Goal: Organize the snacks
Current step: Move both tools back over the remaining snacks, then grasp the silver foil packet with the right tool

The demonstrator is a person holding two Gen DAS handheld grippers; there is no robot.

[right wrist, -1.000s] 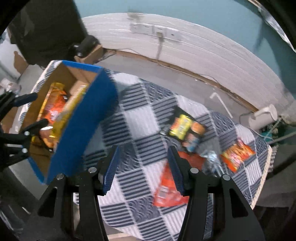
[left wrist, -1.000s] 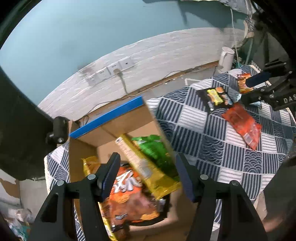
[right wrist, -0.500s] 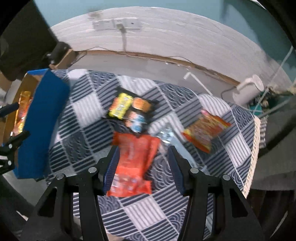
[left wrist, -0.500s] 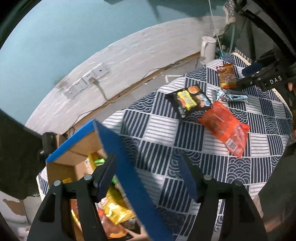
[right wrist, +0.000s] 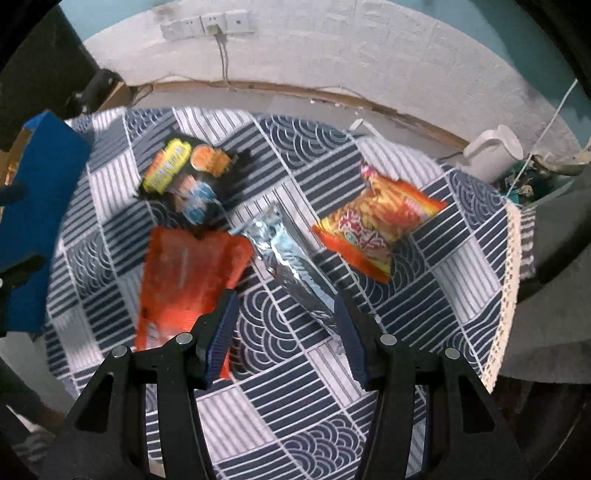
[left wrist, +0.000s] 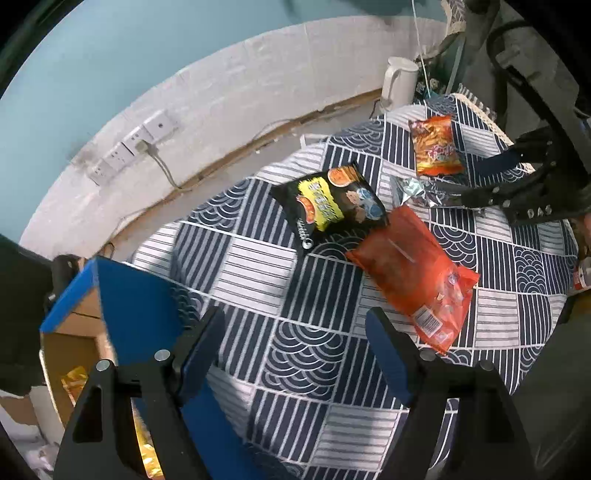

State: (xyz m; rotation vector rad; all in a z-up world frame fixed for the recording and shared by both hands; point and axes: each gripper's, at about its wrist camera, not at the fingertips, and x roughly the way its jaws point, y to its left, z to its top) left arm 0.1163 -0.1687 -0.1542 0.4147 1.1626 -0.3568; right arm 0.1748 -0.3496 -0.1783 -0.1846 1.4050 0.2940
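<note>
Several snack packs lie on the patterned tablecloth (left wrist: 258, 266): a black pack (left wrist: 330, 201) (right wrist: 188, 177), a red-orange pack (left wrist: 412, 275) (right wrist: 184, 277), a silver pack (left wrist: 417, 188) (right wrist: 291, 258) and an orange-yellow pack (left wrist: 436, 146) (right wrist: 376, 225). A cardboard box with blue flaps (left wrist: 129, 314) (right wrist: 40, 206) stands at the left with snacks inside. My left gripper (left wrist: 295, 347) is open and empty over the cloth beside the box. My right gripper (right wrist: 284, 325) is open and empty just above the silver pack's near end; it also shows in the left wrist view (left wrist: 509, 177).
A white kettle (left wrist: 399, 83) (right wrist: 493, 151) stands on the floor behind the table's right side. Wall sockets with a cable (right wrist: 212, 27) are on the white wall. The cloth's fringed edge (right wrist: 513, 266) hangs at the right.
My left gripper has swung from above the box's inside to over the cloth. My right gripper has moved right and down toward the silver pack.
</note>
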